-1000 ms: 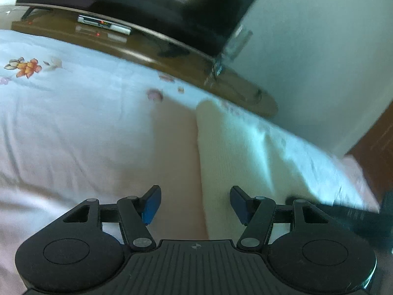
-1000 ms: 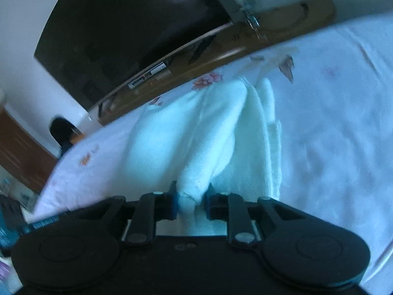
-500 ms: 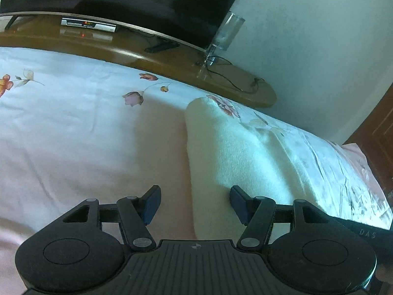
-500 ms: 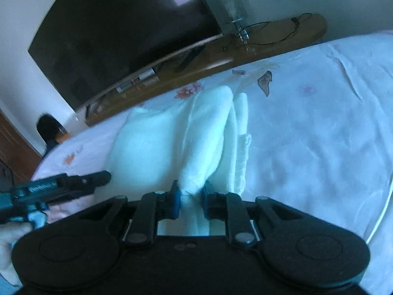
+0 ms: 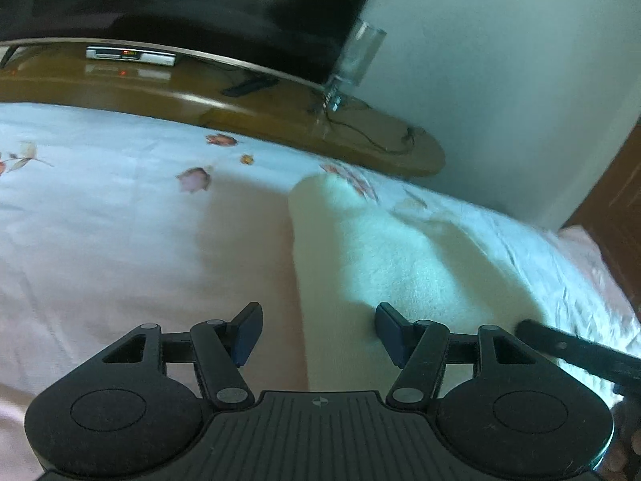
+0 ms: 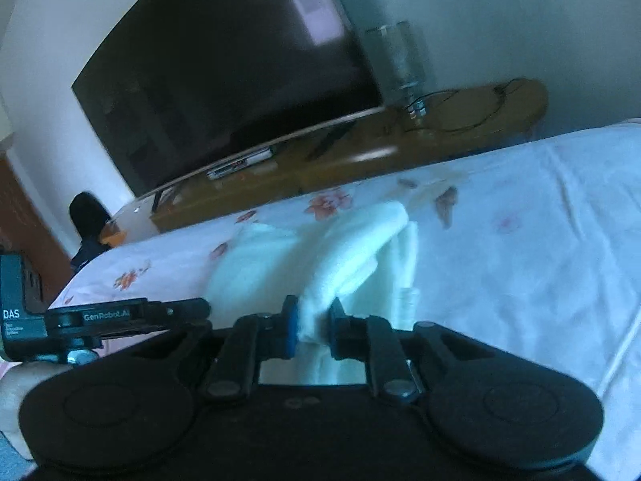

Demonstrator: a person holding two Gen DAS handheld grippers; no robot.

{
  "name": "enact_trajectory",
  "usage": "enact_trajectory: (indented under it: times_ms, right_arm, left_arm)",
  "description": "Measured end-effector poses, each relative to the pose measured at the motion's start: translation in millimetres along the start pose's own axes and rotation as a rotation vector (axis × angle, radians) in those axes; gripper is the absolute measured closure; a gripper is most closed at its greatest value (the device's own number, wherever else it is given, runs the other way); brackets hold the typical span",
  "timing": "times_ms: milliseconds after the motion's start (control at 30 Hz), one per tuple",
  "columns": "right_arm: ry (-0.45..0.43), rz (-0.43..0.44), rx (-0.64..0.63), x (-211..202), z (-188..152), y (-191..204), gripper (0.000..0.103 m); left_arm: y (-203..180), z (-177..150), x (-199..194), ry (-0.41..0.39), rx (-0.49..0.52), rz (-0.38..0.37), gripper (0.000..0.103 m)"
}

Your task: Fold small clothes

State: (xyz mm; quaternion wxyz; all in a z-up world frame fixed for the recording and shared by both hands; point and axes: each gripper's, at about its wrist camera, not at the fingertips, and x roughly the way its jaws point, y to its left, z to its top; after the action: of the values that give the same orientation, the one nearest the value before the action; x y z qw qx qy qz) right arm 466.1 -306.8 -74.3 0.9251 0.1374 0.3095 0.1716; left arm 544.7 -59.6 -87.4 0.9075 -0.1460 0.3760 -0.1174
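Here the right gripper (image 6: pixel 313 326) pinches a raised fold of the white garment (image 6: pixel 352 248) at frame centre, angled downward; the left gripper (image 5: pixel 316 330) hovers half-open over the garment's left edge, gripping nothing.

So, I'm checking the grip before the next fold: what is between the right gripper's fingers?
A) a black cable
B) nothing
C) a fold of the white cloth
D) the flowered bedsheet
C: in the right wrist view the right gripper pinches a bunched fold of the white cloth.
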Motion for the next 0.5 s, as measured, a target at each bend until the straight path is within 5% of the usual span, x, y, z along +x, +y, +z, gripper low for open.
enact_trajectory:
  times_ms: [100, 300, 400, 500]
  right_arm:
    - [0.078, -0.046, 0.081, 20.4, -11.4, -23.9, 0.088]
    - [0.033, 0.029, 0.053, 12.5, -2.9, -17.2, 0.088]
    - [0.089, -0.010, 0.073, 27.9, -9.4, -27.3, 0.088]
    - [0.070, 0.009, 0.085, 21.3, -5.6, -29.5, 0.083]
  left_arm:
    - [-4.7, -3.0, 3.6, 0.007, 0.007, 0.008, 0.041]
    - [1.8, -3.7, 1.9, 0.000, 0.030, 0.027, 0.041]
    - [5.6, -3.6, 2.6, 0.008, 0.026, 0.015, 0.036]
    - [5.0, 6.7, -6.9, -0.054, 0.051, 0.017, 0.036]
